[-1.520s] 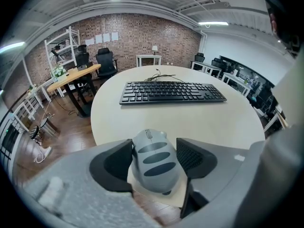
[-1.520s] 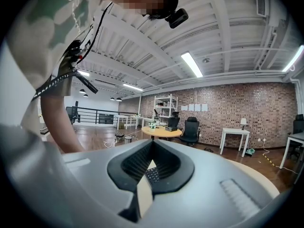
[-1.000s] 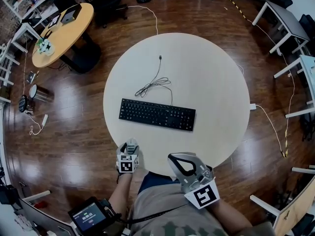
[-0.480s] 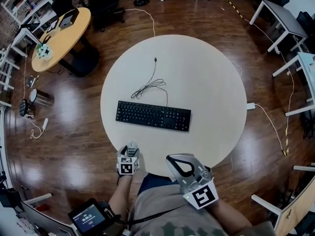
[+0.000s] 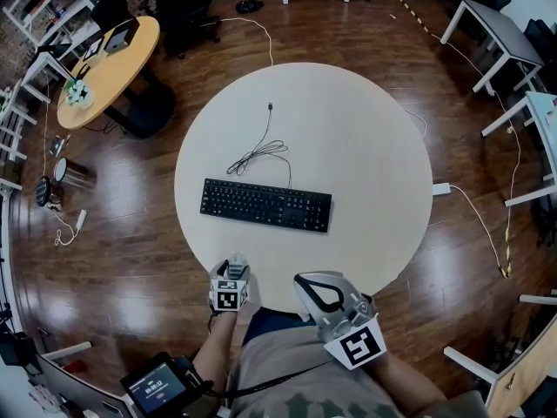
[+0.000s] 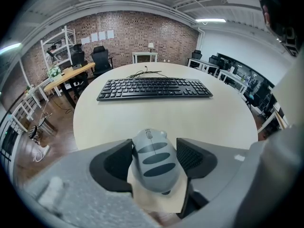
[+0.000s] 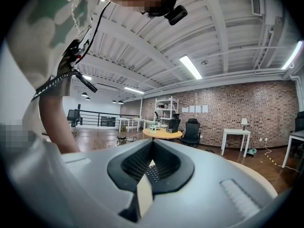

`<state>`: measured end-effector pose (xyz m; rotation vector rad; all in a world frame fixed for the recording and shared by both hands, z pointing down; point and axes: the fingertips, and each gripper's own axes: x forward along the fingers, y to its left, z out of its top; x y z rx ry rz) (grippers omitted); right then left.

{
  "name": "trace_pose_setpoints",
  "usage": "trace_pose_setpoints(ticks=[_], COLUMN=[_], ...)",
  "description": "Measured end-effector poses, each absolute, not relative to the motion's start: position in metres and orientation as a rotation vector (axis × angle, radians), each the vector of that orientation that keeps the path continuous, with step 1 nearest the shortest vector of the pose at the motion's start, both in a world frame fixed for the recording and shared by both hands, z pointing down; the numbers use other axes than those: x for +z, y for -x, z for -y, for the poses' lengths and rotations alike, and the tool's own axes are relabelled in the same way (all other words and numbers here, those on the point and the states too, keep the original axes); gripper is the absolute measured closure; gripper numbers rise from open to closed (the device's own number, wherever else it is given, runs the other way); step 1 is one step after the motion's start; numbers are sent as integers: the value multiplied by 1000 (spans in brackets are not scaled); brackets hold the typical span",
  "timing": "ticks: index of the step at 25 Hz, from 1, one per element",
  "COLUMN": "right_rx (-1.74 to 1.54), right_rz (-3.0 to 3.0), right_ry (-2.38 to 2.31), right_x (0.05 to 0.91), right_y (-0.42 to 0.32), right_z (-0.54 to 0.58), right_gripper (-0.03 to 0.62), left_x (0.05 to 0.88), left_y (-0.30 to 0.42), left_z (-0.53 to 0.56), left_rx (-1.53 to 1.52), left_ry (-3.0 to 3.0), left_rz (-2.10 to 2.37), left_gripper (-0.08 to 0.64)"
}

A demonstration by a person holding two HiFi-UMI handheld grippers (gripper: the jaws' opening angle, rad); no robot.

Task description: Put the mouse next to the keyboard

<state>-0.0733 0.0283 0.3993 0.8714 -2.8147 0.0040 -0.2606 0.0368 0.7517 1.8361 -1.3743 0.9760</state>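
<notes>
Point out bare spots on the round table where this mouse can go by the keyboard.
Widest bare patch: right of the keyboard, out to the right rim of the table. A bare strip also runs between the keyboard's front edge and the near rim. Behind it is crowded: the coiled cable lies there.

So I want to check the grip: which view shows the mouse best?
Left gripper view: the mouse sits close up in the left hand-held gripper, jaws shut on it. Head view shows only a small grey bit at that gripper's tip; right gripper view shows none.

No legible text, no readable numbers
</notes>
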Motion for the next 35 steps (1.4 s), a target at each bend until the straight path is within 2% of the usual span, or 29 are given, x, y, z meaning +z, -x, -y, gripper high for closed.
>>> trace_pose_setpoints(ticks=[19,35], right_rx=[9,84], right_rz=[2823,2899], right_ry=[-861,-794], right_x=[404,405], right_y=[25,16], right_z=[-26,-32], right_gripper=[588,588], left_x=[752,748], left_y=[203,156], left_z=[-49,-55], left_rx=[977,1011], left_ry=[-1849,-1908], left_rz=[1360,1313], left_gripper=[256,256])
